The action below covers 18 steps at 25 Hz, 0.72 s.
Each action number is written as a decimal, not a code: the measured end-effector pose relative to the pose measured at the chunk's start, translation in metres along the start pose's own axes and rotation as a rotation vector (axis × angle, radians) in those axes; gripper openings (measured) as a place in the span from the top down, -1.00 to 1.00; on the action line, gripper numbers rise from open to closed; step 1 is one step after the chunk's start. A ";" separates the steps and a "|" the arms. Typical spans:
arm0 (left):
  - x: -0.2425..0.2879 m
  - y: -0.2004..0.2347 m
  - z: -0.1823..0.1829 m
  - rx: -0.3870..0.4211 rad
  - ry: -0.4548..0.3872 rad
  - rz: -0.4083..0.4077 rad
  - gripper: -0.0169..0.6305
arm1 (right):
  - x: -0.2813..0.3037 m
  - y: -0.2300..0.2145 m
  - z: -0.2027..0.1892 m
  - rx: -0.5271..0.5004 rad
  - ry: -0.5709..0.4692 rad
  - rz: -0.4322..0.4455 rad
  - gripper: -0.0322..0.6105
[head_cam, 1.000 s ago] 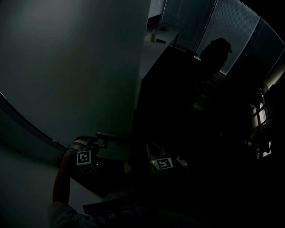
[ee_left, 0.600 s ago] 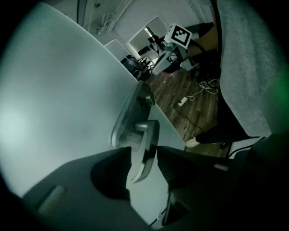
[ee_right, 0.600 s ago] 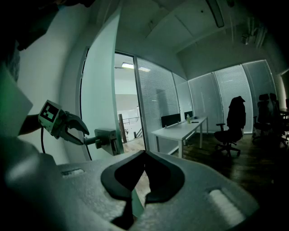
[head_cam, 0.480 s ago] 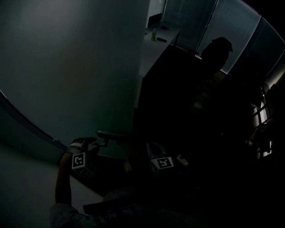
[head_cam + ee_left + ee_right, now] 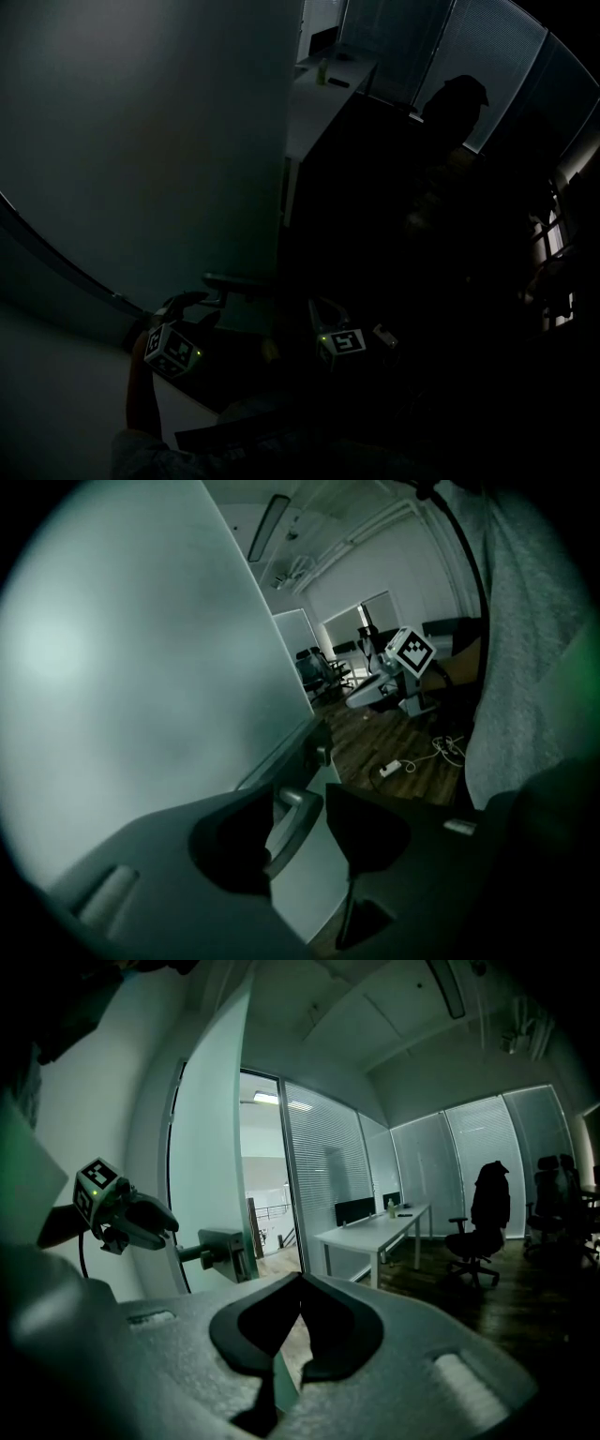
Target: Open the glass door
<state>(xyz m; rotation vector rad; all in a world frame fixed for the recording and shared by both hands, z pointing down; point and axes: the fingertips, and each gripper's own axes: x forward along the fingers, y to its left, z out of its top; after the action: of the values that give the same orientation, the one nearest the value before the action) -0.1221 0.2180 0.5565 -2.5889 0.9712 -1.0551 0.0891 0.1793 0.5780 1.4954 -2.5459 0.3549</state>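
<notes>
The tall frosted glass door (image 5: 141, 141) filled the dim scene, and its grey metal lever handle (image 5: 302, 806) stuck out near the door's edge. The left hand-held gripper (image 5: 192, 307) was at that handle. Its jaws had just been opening and stood wide, with the lever between them but not clamped. The right hand-held gripper (image 5: 300, 1321) was held to the right of the door's edge, apart from the handle, its jaws closed together on nothing. Beyond the door's edge stood a long white counter (image 5: 375, 1227) and a dark office chair (image 5: 478, 1232).
</notes>
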 end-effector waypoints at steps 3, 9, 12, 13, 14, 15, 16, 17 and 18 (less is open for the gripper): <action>0.001 -0.005 0.005 -0.072 -0.064 -0.003 0.41 | 0.000 0.000 0.000 -0.006 -0.001 0.002 0.89; -0.004 -0.008 0.034 -0.190 -0.223 0.054 0.51 | -0.002 0.003 0.000 -0.011 -0.007 0.006 0.89; -0.003 -0.011 0.039 -0.267 -0.302 0.083 0.54 | -0.001 0.005 -0.002 -0.006 -0.016 0.009 0.89; -0.002 -0.011 0.041 -0.291 -0.323 0.093 0.55 | -0.001 0.005 -0.001 -0.003 -0.019 0.009 0.89; -0.002 -0.011 0.044 -0.313 -0.344 0.101 0.56 | -0.002 0.006 0.000 -0.001 -0.022 0.010 0.89; -0.002 -0.010 0.048 -0.334 -0.365 0.107 0.58 | -0.002 0.006 0.002 0.000 -0.025 0.011 0.89; -0.002 -0.010 0.052 -0.353 -0.385 0.110 0.59 | -0.003 0.008 0.004 0.000 -0.027 0.013 0.89; -0.003 -0.011 0.057 -0.370 -0.401 0.112 0.60 | -0.004 0.009 0.006 0.001 -0.029 0.016 0.89; -0.003 -0.012 0.060 -0.384 -0.413 0.113 0.61 | -0.005 0.012 0.008 0.002 -0.032 0.018 0.89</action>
<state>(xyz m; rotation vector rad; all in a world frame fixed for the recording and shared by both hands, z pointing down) -0.0763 0.2246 0.5156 -2.8324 1.2834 -0.3007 0.0810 0.1864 0.5677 1.4916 -2.5855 0.3388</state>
